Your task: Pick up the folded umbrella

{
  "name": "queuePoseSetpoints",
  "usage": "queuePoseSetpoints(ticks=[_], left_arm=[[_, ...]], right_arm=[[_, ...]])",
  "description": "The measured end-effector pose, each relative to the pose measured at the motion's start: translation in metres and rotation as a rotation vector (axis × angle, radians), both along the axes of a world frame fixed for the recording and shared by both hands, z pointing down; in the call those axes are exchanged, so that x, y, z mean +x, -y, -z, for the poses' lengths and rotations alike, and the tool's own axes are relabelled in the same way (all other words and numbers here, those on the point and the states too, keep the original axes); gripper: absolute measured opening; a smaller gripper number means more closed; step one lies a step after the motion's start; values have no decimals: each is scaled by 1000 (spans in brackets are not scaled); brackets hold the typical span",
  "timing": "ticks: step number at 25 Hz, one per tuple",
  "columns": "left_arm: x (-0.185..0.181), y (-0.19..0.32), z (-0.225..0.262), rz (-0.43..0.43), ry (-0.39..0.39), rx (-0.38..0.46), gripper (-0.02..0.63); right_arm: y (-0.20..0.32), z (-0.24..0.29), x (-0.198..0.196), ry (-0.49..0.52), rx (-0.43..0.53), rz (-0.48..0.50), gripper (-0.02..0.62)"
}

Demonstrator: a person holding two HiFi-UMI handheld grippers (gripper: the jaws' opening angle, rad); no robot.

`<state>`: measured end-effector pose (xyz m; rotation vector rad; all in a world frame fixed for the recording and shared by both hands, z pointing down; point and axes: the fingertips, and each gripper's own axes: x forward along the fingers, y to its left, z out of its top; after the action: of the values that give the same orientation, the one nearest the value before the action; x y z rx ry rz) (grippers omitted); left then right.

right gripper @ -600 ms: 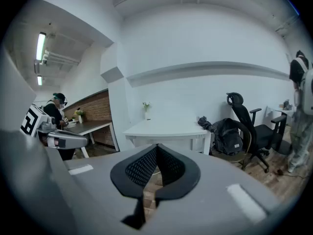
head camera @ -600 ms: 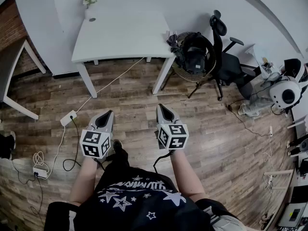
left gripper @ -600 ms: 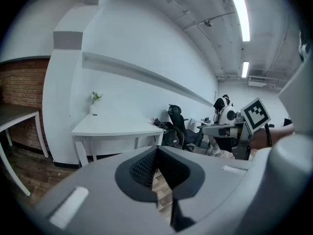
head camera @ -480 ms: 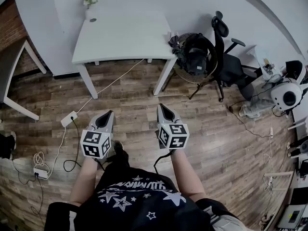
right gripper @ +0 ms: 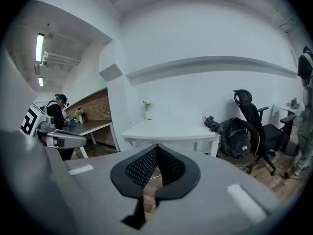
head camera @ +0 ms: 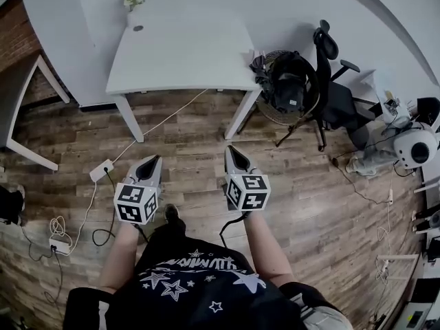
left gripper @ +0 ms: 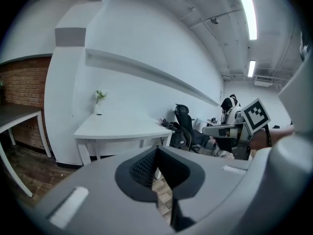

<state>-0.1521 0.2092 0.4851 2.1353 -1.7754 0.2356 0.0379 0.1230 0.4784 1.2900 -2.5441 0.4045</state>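
No umbrella is plainly recognisable. A dark crumpled bundle [head camera: 255, 60] [right gripper: 211, 122] lies by the right end of the white table [head camera: 179, 53] [right gripper: 166, 129], and I cannot tell what it is. My left gripper [head camera: 149, 162] [left gripper: 156, 149] and right gripper [head camera: 230, 150] [right gripper: 157, 146] hover side by side over the wooden floor. Both point at the table, well short of it. Both are shut with nothing between the jaws.
A black backpack [head camera: 290, 86] [right gripper: 235, 136] rests on a round chair beside the table, with a black office chair [head camera: 335, 96] behind it. A small vase [head camera: 133, 7] stands on the table's far corner. A power strip with cables [head camera: 101, 170] lies left. A white robot [head camera: 418, 143] stands right.
The table and chairs have slid slightly right in the head view. Both grippers stay side by side and shut; the left one sits a touch lower.
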Motion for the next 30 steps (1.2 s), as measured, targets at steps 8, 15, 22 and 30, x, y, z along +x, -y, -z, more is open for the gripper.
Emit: queuePoseSetpoints(ticks=[8,15,22,30], left_arm=[[-13,21,-7,13,-4,-19,3],[-37,53,-8,1,-21,-32,3],[-72,108,-5,-42,-43,-22,3],[-87,153,-8,-97,-53,-27,3]], right_arm=[[25,-10,-14,-11,-24,12,16],[70,-4,-24,-6,-26,-65,15],[123,4,-39,1,-13,-168,17],[152,-4,-35,-23,-32,-244,17]])
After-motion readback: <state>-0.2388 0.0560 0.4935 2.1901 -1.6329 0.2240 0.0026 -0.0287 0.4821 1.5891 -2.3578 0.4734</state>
